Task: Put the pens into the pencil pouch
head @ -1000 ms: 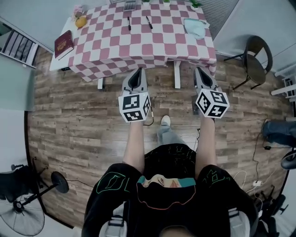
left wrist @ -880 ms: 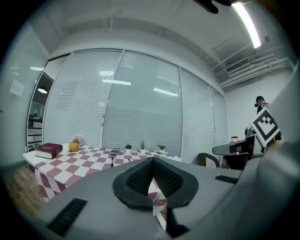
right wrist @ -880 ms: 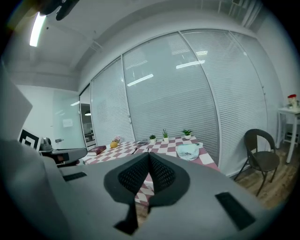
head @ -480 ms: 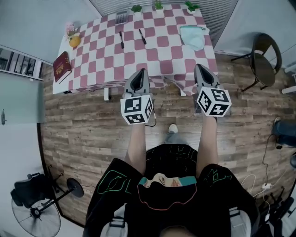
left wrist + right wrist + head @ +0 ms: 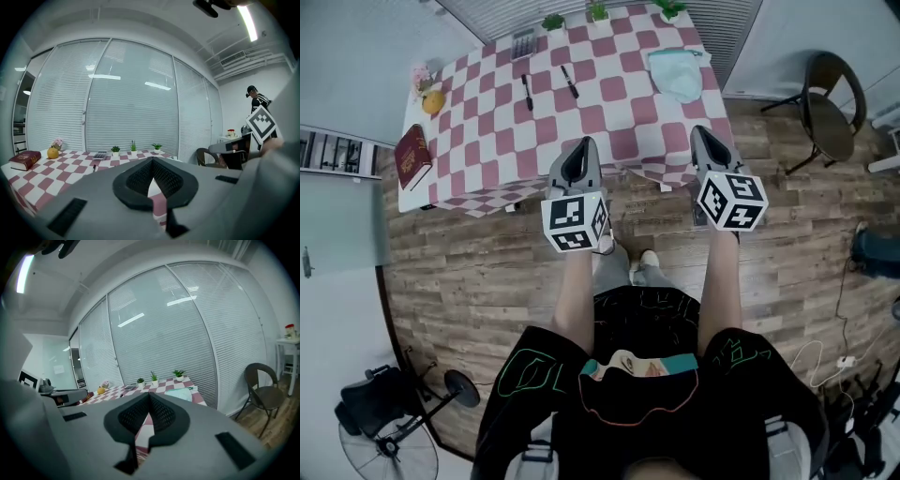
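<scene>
Head view first: left gripper [image 5: 581, 142] and right gripper [image 5: 704, 131] held side by side at the near edge of the table [image 5: 609, 127], each with jaws pressed together on nothing. Same reading in the left gripper view and the right gripper view, with only checked cloth past the meeting pads. Nothing within reach yet, so judged to be the approach. To do it well: carry both forward over the cloth, spread the left jaws before arriving, and come down across a pen's barrel rather than along it. Left pen [image 5: 527, 92] and right pen [image 5: 570, 82] lying ahead of the left gripper, the first a little to its left, well apart from it, near each other without touching. Pencil pouch [image 5: 677, 75] flat on the cloth ahead of the right gripper, slightly to its left and closer to it than to the other claw, so probably best steadied or held open with the right. As for containers: nothing visible inside the pouch, and too small to tell whether its zip is open. Beyond everything, at the far edge, little pots [image 5: 598, 12] holding green plants.
</scene>
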`<state>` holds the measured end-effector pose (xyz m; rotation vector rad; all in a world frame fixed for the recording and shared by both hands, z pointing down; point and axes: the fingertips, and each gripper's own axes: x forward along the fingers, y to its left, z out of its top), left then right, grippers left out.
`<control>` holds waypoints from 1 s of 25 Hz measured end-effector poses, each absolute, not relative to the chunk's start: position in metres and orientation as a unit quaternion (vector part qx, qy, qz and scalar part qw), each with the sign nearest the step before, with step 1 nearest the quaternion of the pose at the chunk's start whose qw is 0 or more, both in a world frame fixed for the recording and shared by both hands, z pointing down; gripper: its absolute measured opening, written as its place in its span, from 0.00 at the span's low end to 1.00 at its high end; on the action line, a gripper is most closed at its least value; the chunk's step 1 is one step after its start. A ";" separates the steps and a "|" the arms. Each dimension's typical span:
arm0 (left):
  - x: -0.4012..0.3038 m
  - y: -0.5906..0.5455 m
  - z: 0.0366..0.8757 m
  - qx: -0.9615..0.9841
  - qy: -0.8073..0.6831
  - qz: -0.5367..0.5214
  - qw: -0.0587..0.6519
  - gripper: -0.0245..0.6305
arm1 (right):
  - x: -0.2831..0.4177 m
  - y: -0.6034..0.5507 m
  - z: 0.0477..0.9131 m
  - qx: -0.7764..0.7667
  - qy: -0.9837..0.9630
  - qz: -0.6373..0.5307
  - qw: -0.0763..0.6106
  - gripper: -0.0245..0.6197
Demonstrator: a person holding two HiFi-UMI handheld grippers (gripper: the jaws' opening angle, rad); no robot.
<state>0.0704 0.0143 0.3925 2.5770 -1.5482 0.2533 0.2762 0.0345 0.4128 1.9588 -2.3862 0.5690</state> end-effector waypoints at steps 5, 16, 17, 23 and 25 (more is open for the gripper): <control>0.068 -0.007 0.407 0.856 -0.505 0.079 0.078 0.04 | 0.267 0.018 0.420 0.619 -0.764 0.179 0.016 0.04; 0.082 -0.086 0.436 0.875 -0.464 0.082 0.114 0.04 | 0.270 -0.042 0.441 0.644 -0.738 0.198 0.039 0.04; 0.082 -0.094 0.439 0.876 -0.461 0.082 0.118 0.04 | 0.269 -0.047 0.444 0.646 -0.736 0.199 0.043 0.04; 0.091 -0.134 0.451 0.886 -0.435 0.079 0.138 0.04 | 0.269 -0.077 0.449 0.662 -0.719 0.202 0.062 0.04; 0.093 -0.144 0.455 0.889 -0.428 0.076 0.145 0.04 | 0.269 -0.085 0.451 0.666 -0.715 0.202 0.070 0.04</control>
